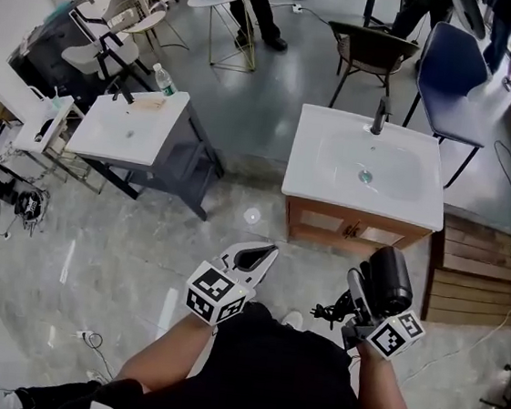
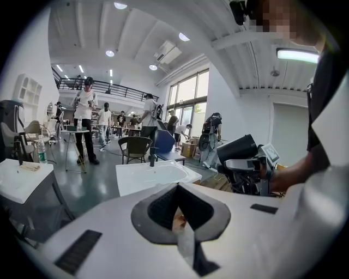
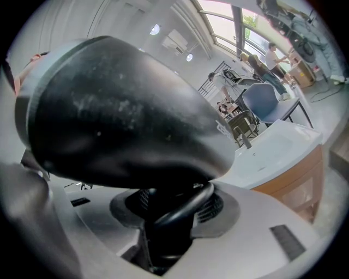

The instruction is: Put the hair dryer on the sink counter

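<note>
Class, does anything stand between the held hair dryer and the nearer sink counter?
Nothing visible. Only bare floor lies between the hair dryer, in the right gripper, and the sink counter.

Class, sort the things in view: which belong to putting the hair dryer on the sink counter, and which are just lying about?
Belongs to the job:
black plastic hair dryer, gripped in the right tool
white sink counter on a wooden cabinet

Just lying about:
white basin on a dark grey stand
clear plastic water bottle
blue chair
brown chair
</note>
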`<state>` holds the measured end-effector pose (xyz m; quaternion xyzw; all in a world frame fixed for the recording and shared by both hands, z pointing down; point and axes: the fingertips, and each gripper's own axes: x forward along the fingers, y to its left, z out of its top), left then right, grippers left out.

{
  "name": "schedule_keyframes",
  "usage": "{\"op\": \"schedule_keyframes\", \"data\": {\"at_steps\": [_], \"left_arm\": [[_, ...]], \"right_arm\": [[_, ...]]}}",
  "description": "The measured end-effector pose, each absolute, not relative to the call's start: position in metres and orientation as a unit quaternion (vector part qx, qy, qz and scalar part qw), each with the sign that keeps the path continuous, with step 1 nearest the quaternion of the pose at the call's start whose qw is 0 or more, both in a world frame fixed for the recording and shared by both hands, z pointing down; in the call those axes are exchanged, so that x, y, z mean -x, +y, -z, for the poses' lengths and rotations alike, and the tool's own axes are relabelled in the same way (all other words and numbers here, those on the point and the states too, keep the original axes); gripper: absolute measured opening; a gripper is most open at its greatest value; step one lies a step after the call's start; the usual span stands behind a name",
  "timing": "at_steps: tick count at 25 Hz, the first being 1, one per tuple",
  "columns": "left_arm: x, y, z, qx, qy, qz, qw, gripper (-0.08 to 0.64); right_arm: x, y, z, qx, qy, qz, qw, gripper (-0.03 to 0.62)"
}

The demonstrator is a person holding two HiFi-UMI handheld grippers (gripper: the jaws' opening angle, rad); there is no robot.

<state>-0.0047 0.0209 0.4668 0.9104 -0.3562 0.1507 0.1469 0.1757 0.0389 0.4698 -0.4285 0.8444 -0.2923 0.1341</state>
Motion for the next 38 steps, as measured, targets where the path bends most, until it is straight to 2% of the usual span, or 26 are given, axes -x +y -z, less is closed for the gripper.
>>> {"op": "schedule_keyframes", "data": {"at_steps": [17, 38], "left_arm": [[-0.022, -0.062, -0.481, -0.923, -0.317, -0.156, 0.155, 0.0], [0.043, -0.278, -0.495, -0.93, -0.286, -0.167, 0.161, 0.0]], "right_arm": [[-0.195, -0.022, -0.483, 0.467, 0.822, 0.301, 0.122, 0.167], [-0.127, -0.241, -0.485, 0.501, 0.799, 0.323, 0.08, 0.167]]}}
